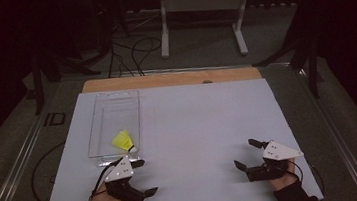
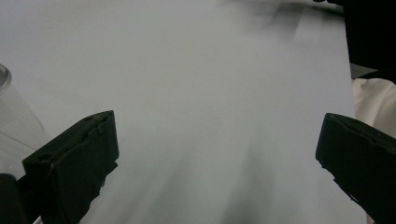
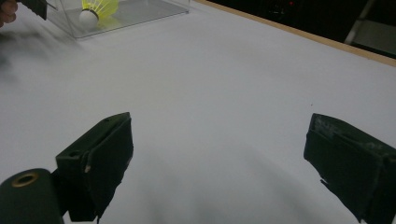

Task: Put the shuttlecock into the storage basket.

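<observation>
A yellow shuttlecock with a white cork lies at the near end of a clear plastic tray on the white table sheet. From the right gripper view the shuttlecock sits at the top left inside the tray. My left gripper rests near the table's front left, just in front of the tray, jaws wide apart and empty. My right gripper rests at the front right, also open with nothing between its jaws. In each gripper view the two black jaws frame bare white sheet.
The white sheet covers a wooden table whose far edge shows as a tan strip. A white frame stand and loose cables lie on the floor beyond. A clear tray corner is at the left gripper view's left edge.
</observation>
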Demonstrator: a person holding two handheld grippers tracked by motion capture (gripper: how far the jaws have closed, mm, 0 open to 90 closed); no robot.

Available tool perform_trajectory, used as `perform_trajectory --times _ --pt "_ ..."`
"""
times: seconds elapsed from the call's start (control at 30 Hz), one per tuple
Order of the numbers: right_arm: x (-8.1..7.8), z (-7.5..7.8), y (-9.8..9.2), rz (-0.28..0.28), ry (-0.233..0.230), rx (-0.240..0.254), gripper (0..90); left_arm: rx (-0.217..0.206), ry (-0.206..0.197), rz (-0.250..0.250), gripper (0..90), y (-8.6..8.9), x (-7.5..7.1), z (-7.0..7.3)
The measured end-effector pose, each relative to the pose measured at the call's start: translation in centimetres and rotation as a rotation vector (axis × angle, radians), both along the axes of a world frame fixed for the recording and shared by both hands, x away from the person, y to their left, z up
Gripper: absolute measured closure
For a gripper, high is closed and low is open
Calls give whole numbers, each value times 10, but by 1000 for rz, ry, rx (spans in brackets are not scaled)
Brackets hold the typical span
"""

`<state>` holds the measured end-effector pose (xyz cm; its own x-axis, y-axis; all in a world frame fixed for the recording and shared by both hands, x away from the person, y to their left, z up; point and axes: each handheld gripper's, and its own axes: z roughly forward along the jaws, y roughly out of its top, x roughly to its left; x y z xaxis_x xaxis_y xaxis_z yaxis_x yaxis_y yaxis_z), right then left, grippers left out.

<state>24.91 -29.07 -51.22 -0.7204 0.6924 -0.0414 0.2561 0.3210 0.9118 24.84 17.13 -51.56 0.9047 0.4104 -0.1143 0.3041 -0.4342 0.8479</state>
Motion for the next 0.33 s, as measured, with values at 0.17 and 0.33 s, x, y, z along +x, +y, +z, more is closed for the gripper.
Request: perform_trajectory --times 0.17,0.33 --pt "0 0 0 0 1 -3 81 15 5 -13 0 -3 0 -2" --pt "0 0 0 -3 0 -6 81 26 2 -18 0 -4 -1 -2"
